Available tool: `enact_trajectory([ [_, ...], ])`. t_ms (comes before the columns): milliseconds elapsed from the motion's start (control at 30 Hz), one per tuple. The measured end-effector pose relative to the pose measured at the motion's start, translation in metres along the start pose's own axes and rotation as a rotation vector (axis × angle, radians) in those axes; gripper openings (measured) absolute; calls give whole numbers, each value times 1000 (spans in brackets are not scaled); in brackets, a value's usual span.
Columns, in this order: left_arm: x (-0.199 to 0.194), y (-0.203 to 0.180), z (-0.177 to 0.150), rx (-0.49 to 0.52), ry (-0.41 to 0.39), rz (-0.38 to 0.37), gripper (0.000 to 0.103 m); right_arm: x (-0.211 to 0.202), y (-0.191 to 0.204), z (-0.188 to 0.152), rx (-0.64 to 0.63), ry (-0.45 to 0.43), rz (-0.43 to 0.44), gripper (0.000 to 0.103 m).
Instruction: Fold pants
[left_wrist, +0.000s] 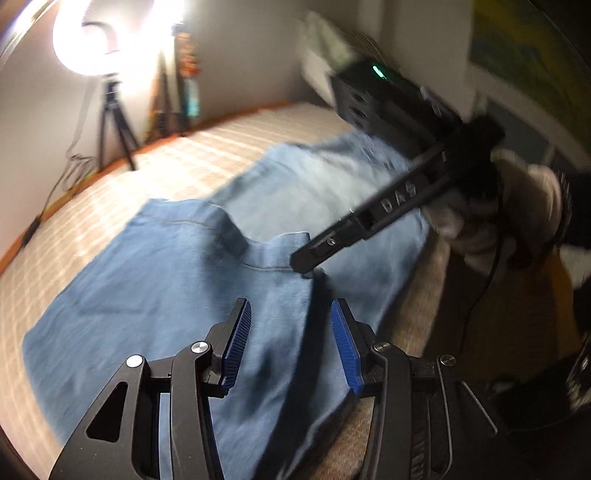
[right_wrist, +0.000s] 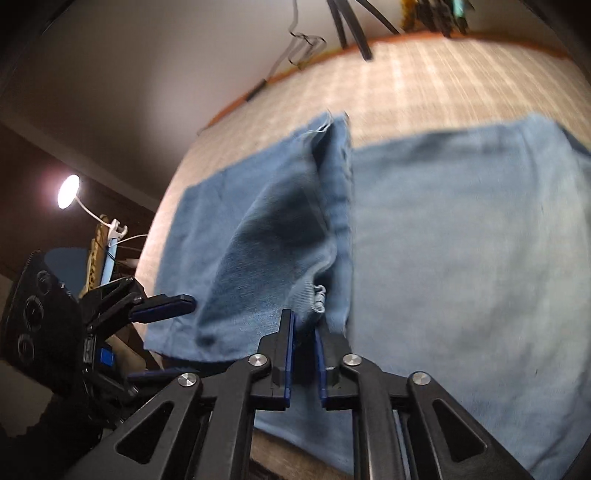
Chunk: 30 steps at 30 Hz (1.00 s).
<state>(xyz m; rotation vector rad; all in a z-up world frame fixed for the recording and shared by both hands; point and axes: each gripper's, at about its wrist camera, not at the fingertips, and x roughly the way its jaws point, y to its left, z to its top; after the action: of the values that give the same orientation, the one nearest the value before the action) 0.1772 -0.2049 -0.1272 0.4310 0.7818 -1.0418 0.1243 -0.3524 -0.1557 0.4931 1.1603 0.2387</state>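
Observation:
Light blue denim pants (left_wrist: 177, 280) lie on a bed with a checked cover (left_wrist: 207, 147); one leg part is folded over. My left gripper (left_wrist: 291, 332) is open just above the pants near the bed's front edge, holding nothing. My right gripper (left_wrist: 301, 266) reaches in from the right with its tip at the folded hem. In the right wrist view the right gripper (right_wrist: 304, 332) is shut on the bunched hem of the pants (right_wrist: 461, 240), lifting a fold. The left gripper (right_wrist: 162, 338) shows open at the left beside the cloth edge.
A ring light on a tripod (left_wrist: 114, 122) stands beyond the bed's far edge, with cables along an orange rim (right_wrist: 280, 77). A small lamp (right_wrist: 68, 192) glows at the left. White pillows (left_wrist: 325, 48) lie at the head of the bed. A gloved hand (left_wrist: 517, 206) holds the right gripper.

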Motion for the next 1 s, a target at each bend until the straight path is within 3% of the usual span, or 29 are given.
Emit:
enact_trajectory([
  [67,12,-8,1,50,42,2,44,-5,-11,-8,36,-12,32,23],
  [167,26,-15,3,108,82,16,44,-22,-26,-16,84,-60,35,43],
  [400,63,-22,15,193,157,63,44,-30,-58,-11,187,-98,132,46],
  [467,67,-22,13,219,133,45,41,-26,-55,-8,183,-93,149,49],
  [533,66,-13,14,175,116,21,26,-24,-47,-4,176,-91,149,59],
  [600,57,8,15,37,70,-57,10,-24,-46,1,175,-86,149,75],
  [667,44,21,13,-65,17,-112,8,-20,-45,6,183,-86,161,79],
  [867,13,40,6,-196,-82,-188,8,7,-46,29,229,-43,262,80],
  [933,7,36,6,-160,-87,-138,8,14,-40,35,214,-32,280,77],
  [1000,6,28,6,-118,-70,-99,9,23,-33,38,190,-8,238,70],
])
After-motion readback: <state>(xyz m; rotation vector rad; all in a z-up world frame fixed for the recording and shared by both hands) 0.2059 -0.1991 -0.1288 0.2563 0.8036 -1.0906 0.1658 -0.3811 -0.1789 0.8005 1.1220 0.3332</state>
